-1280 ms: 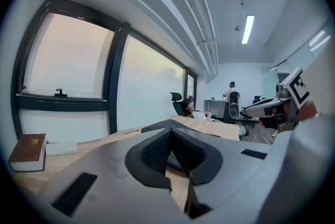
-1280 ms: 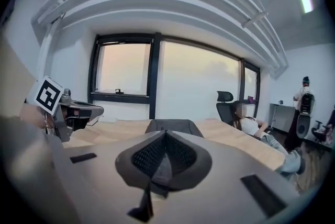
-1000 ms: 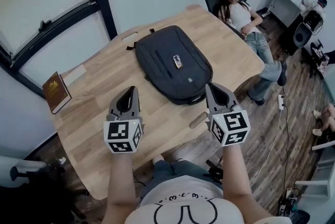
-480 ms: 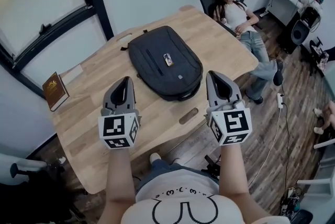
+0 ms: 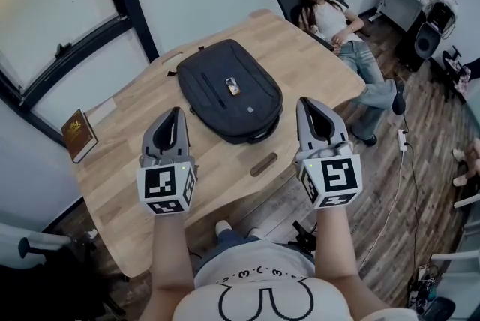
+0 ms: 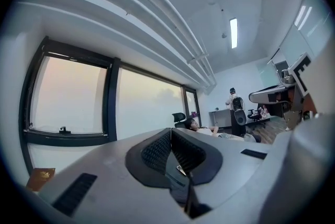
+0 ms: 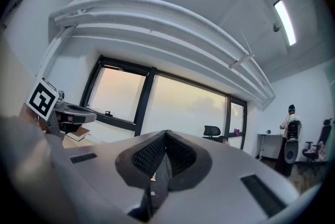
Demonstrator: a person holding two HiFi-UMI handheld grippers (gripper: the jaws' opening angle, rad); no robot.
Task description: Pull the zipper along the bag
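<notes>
Left hand-held gripper [image 5: 175, 114], right hand-held gripper [image 5: 307, 103]: jaws pressed together, nothing between. Dark bag [image 5: 247, 106] flat mid-counter [image 5: 120, 162], well apart from both. Over last second both grippers no closer to bag. Zipper pull likely not begun.

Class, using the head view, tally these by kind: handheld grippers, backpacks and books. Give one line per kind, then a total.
Grippers: 2 (left gripper, right gripper)
Backpacks: 1 (dark backpack on the wooden table)
Books: 1 (brown book at the table's left corner)
Total: 4
</notes>
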